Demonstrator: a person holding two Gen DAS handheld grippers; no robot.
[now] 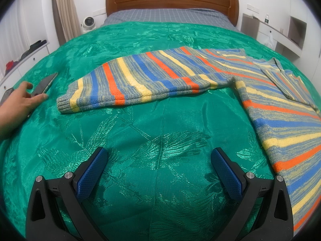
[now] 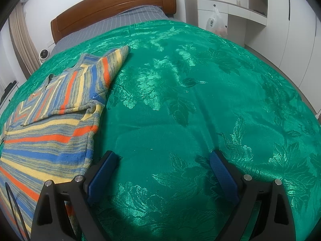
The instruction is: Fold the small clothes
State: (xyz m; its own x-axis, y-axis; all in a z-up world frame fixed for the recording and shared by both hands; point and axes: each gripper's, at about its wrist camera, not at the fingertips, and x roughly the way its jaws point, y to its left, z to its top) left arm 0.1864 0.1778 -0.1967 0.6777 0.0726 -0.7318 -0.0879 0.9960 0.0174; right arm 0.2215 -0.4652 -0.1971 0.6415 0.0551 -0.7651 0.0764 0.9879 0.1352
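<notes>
Green brocade bedspread (image 1: 140, 180) carries the striped knit sweater (image 1: 270, 92), one sleeve (image 1: 130, 84) stretched out flat, while left tongs (image 1: 159, 170) and right tongs (image 2: 163, 170) hover spread and empty, so folding looks unstarted; next, pinch that sleeve's cuff.

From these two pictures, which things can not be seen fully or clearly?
- Striped sweater: its hem runs off the right edge in the left wrist view, off the left edge in the right wrist view.
- Phone: screen too dark to read; a bare hand covers its near end.
- Bottle on the far shelf: too small to identify.
- Plastic bag: contents unclear.
</notes>
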